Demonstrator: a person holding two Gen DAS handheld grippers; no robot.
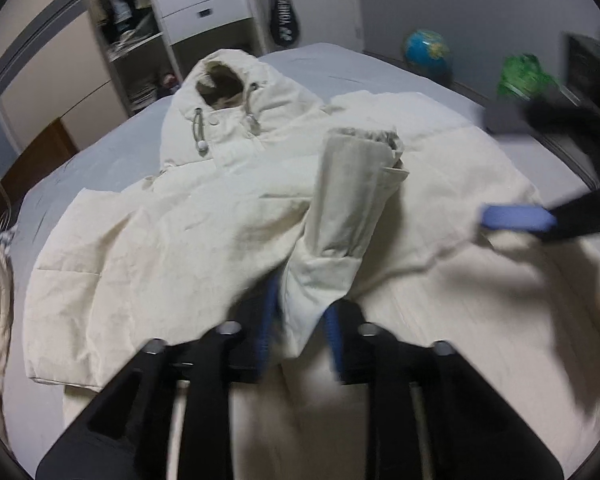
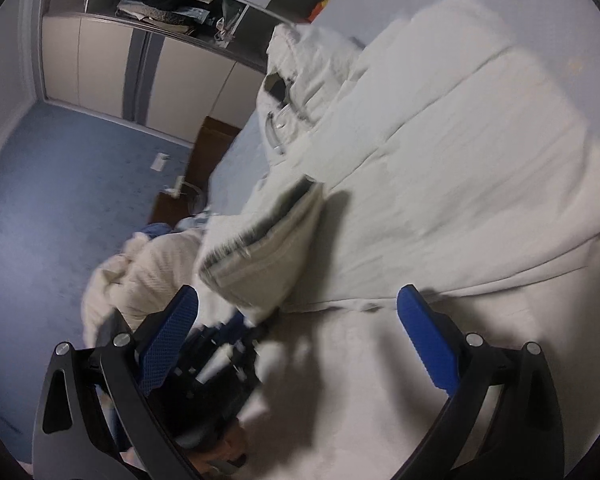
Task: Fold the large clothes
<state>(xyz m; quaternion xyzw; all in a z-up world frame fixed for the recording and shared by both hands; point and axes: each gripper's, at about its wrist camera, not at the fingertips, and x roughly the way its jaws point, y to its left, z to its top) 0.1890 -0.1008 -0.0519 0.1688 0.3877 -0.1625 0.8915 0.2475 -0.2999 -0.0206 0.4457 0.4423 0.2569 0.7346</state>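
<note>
Cream padding fills most of the bed [image 1: 340, 64]: a big puffy hooded jacket [image 1: 172, 240] lies spread across the grey sheet, quilted in broad bands, its hood [image 1: 228, 96] bunched up toward the far end with two drawstrings hanging from the collar. One sleeve [image 1: 340, 208] is lifted off the jacket's body and stands up over its middle, cuff end uppermost with a greyish lining showing. Beyond the hood stand a white drawer unit [image 1: 204, 8] and open shelves stuffed with clothes; a globe [image 1: 426, 54] sits on a ledge past the far right corner of the bed. Another pale knitted garment [image 2: 140, 264] is heaped at the bed's left edge, above blue carpet. The left gripper [image 1: 300, 320] has its blue-padded fingers closed on the lower part of the sleeve, holding it raised. The right gripper [image 2: 300, 336] hovers over the jacket's right side, tilted, its fingers [image 2: 428, 344] spread wide with nothing between them; the picture is blurred there, and I cannot tell if it touches the fabric.
</note>
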